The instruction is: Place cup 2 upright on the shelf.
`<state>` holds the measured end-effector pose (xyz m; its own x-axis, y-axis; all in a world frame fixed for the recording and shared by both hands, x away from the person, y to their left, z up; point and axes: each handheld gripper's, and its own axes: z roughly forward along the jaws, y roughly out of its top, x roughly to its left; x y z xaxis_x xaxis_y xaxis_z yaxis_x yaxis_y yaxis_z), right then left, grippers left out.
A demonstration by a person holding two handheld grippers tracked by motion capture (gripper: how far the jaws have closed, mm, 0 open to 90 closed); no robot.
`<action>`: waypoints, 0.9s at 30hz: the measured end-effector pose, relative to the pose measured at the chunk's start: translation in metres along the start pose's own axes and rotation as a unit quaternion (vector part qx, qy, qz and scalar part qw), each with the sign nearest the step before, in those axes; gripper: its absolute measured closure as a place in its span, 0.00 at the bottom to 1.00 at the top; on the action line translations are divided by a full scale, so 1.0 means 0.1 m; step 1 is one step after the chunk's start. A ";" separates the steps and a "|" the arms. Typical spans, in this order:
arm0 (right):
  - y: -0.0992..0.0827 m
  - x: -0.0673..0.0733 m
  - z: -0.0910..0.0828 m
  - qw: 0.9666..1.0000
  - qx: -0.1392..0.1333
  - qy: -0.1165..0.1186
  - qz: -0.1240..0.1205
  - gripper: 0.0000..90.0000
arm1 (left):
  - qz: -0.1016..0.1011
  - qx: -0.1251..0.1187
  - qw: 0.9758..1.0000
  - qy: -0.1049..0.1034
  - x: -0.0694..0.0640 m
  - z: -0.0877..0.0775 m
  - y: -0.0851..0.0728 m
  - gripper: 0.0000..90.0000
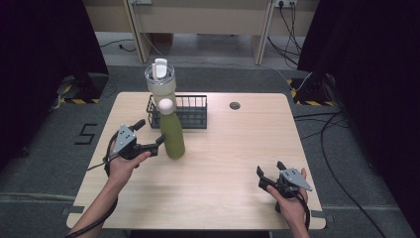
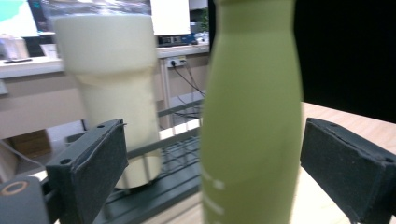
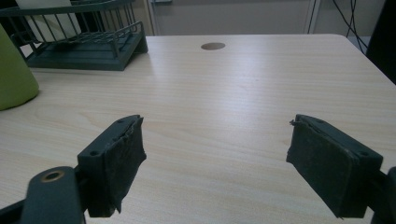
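Left hand-held gripper (image 1: 149,135) wide open, jaws either side of the green bottle (image 1: 171,130), not touching it. Bottle stands upright on the table (image 1: 223,163), just in front of the rack (image 1: 190,112). Right hand-held gripper (image 1: 270,172) wide open, empty, well apart.

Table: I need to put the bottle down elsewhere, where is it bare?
Bare: the table from the green bottle to the right gripper, and right of the basket. Crowded: far left, where bottle, basket, cup and left gripper cluster.

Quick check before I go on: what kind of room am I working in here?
Probably a lab or recording bay: black curtains flank the wooden table, cables trail over grey carpet, and hazard tape marks stand bases.
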<state>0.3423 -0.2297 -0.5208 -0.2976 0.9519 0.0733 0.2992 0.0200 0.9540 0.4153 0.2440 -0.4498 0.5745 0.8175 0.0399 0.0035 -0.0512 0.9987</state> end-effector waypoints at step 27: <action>0.00 -0.01 0.00 1.000 0.003 0.001 0.004 0.20 | 0.008 0.012 1.000 -0.010 -0.15 0.50 0.00 0.16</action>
<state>0.3429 -0.2305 -0.5207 -0.2975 0.9512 0.0819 0.3064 0.0139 0.9518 0.4472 0.2033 -0.4515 0.5906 0.8051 0.0546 0.0132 -0.0773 0.9969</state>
